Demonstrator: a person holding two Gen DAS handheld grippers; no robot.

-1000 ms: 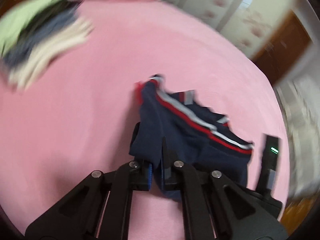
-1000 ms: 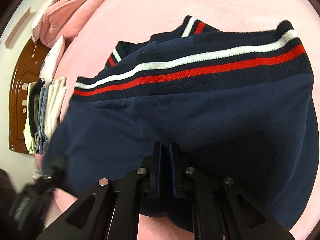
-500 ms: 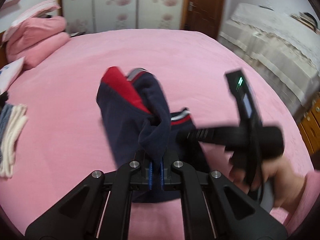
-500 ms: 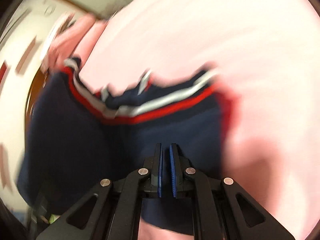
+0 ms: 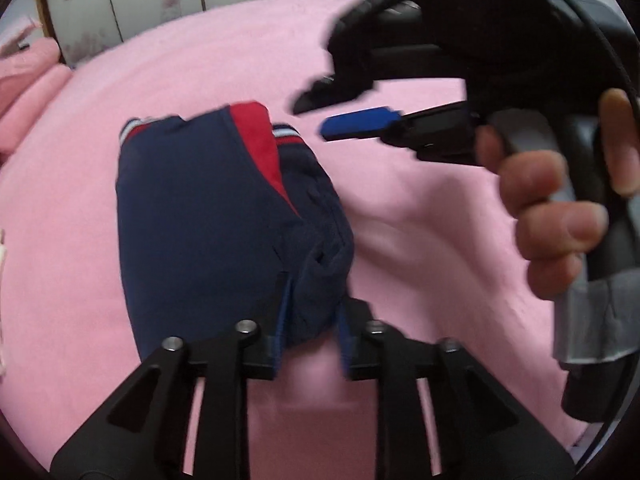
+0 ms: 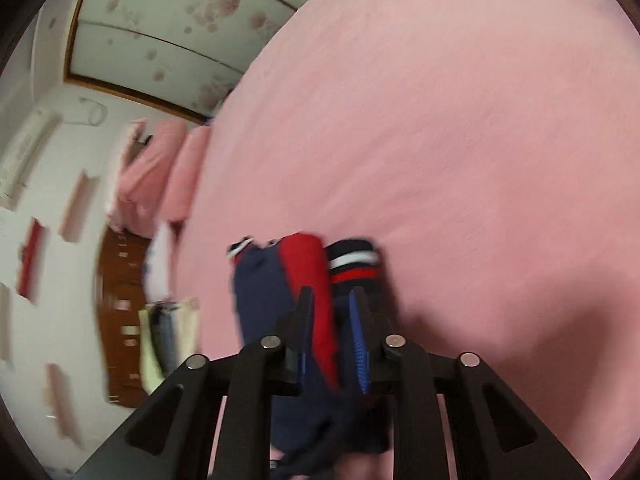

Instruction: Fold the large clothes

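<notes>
A navy garment [image 5: 200,216] with a red panel and white and red stripes lies folded into a compact bundle on the pink bed [image 5: 200,68]. My left gripper [image 5: 312,304] is open, its jaws standing either side of the bundle's near right corner. My right gripper [image 5: 340,114] shows in the left wrist view, open, above the bed to the right of the bundle, held by a hand. In the right wrist view the right gripper [image 6: 332,308] is open with the garment [image 6: 272,292] just ahead of and below its jaws.
Pink bedding [image 6: 160,172] is piled at the head of the bed. A stack of folded clothes [image 6: 168,332] lies at the bed's left side by a brown wooden headboard [image 6: 120,280]. A flowered wardrobe [image 5: 168,0] stands behind the bed.
Both grippers have opened and let go of the garment. The bundle now rests flat on the bed. The right gripper has lifted away to the right.
</notes>
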